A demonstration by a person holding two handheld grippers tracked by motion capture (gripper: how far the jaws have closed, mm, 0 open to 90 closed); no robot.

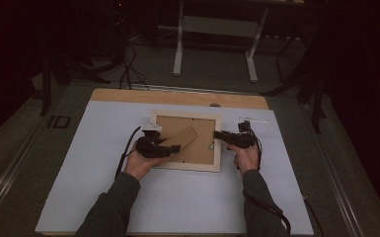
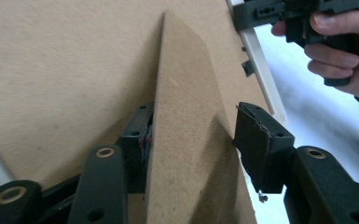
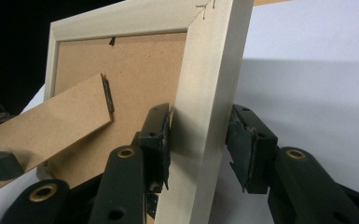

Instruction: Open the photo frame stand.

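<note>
A pale wooden picture frame (image 1: pixel 187 165) lies face down on the white tabletop, its brown backing (image 2: pixel 65 70) up. A brown cardboard stand (image 1: pixel 183 139) hinged to the backing is lifted off it at a slant. My left gripper (image 1: pixel 175 148) straddles the stand (image 2: pixel 186 93). One pad sits against its left edge and the other pad (image 2: pixel 256 144) meets its right edge. My right gripper (image 1: pixel 217 134) holds the frame's right-hand rail (image 3: pixel 205 93), a pad on each side of it, and that side is tilted up off the table. The stand (image 3: pixel 51 126) hangs from a small metal hinge.
The white mat (image 1: pixel 103 163) covers a wooden table whose far edge (image 1: pixel 177 96) shows bare. Beyond it, on the dark floor, stand a white-legged desk frame (image 1: pixel 217 29) and loose cables (image 1: pixel 128 74). Both forearms come in from the near edge.
</note>
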